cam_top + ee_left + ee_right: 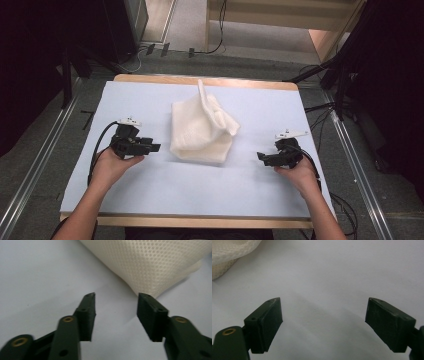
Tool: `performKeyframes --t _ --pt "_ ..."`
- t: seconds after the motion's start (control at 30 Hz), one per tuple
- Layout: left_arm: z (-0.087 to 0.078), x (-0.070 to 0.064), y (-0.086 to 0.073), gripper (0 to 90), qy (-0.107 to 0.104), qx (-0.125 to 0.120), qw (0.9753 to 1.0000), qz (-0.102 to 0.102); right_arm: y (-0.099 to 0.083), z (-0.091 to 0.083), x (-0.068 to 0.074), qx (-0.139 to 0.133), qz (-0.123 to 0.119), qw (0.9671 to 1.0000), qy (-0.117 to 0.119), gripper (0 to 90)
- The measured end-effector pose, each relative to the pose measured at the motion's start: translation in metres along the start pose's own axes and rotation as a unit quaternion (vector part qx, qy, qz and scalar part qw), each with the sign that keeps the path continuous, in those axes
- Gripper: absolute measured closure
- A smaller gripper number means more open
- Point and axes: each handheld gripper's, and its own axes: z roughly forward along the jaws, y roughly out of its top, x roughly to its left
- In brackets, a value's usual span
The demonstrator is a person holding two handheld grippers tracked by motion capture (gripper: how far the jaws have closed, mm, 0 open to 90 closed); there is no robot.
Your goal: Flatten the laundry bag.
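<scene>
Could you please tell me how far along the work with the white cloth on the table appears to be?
Partly done at most: the white cloth lies roughly folded mid-table, one flap sticking up at its far edge. Nothing is in hand: the left tool and the right tool sit open on either side, clear of it. In the left gripper view the jaws point at the cloth's corner. Probably left: grasping the cloth and flattening that flap.

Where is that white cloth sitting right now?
In the high view the white cloth lies crumpled mid-table, slightly toward the far edge, between the left hand-held gripper and right hand-held gripper, touching neither.
</scene>
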Motion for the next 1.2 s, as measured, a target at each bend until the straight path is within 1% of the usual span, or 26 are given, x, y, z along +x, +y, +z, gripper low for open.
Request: performKeyframes --t 0.03,0.07,0.17,0.23,0.3,0.33,0.37,0.5,0.6,0.67,0.73,0.77,0.83,0.93,1.0,1.2 --pt "0.0005 0.0003 -0.0008 46.1 0.001 0.003 1.0000 0.001 0.0004 -0.0004 0.0012 -0.003 0.001 1.0000 -0.001 15.5" --pt "0.0005 0.0006 -0.0018 46.1 0.000 -0.001 1.0000 0.006 0.0007 -0.0009 0.0019 -0.006 0.001 1.0000 0.003 16.0" --pt "0.0007 0.0019 -0.0010 42.0 -0.005 -0.003 1.0000 -0.001 0.0020 -0.0004 0.0046 -0.009 0.001 0.9999 0.008 18.6" --pt "0.0012 0.0017 -0.0011 40.3 -0.003 -0.003 1.0000 0.001 0.0023 0.0012 0.0066 -0.008 0.001 0.9999 0.010 20.2" --pt "0.0009 0.0024 -0.0018 39.7 -0.002 -0.001 1.0000 -0.007 0.0022 0.0020 0.0083 -0.006 0.002 0.9999 0.011 22.6" --pt "0.0005 0.0026 -0.0022 40.2 -0.004 -0.003 0.9999 -0.014 0.0019 0.0018 0.0088 -0.005 0.000 0.9999 0.014 23.9" --pt "0.0004 0.0029 -0.0024 40.1 -0.011 -0.007 0.9997 -0.019 0.0016 0.0012 0.0097 -0.004 0.001 0.9999 0.013 25.0" --pt "-0.0008 0.0032 -0.0011 38.8 -0.011 -0.013 0.9998 -0.009 0.0006 -0.0011 0.0088 -0.010 0.007 0.9998 0.016 26.8" --pt "0.0005 0.0053 -0.0012 38.2 -0.010 -0.007 0.9999 -0.004 -0.0001 -0.0002 0.0062 -0.008 0.011 0.9998 0.012 29.8" --pt "-0.0003 0.0074 -0.0016 38.3 -0.010 -0.004 0.9999 -0.008 -0.0003 0.0000 0.0049 -0.008 0.020 0.9997 0.014 32.0" --pt "-0.0016 0.0089 -0.0009 38.2 -0.012 -0.008 0.9998 -0.015 -0.0002 -0.0012 0.0049 -0.012 0.018 0.9996 0.019 34.6" --pt "-0.0020 0.0095 -0.0004 38.3 -0.013 -0.010 0.9998 -0.014 -0.0001 -0.0016 0.0050 -0.014 0.018 0.9995 0.020 35.3" --pt "-0.0014 0.0088 0.0009 38.3 -0.011 -0.007 0.9999 -0.010 -0.0002 -0.0028 0.0054 -0.015 0.018 0.9994 0.025 37.2" --pt "0.0010 0.0064 0.0018 38.3 -0.014 -0.002 0.9999 -0.005 -0.0011 -0.0041 0.0051 -0.014 0.017 0.9993 0.031 39.0" --pt "0.0013 0.0049 0.0028 38.4 -0.013 0.001 0.9999 0.000 -0.0016 -0.0054 0.0047 -0.016 0.016 0.9993 0.031 40.0" --pt "0.0008 0.0032 0.0039 38.4 -0.015 -0.002 0.9999 0.003 -0.0021 -0.0076 0.0051 -0.016 0.015 0.9992 0.034 44.0"
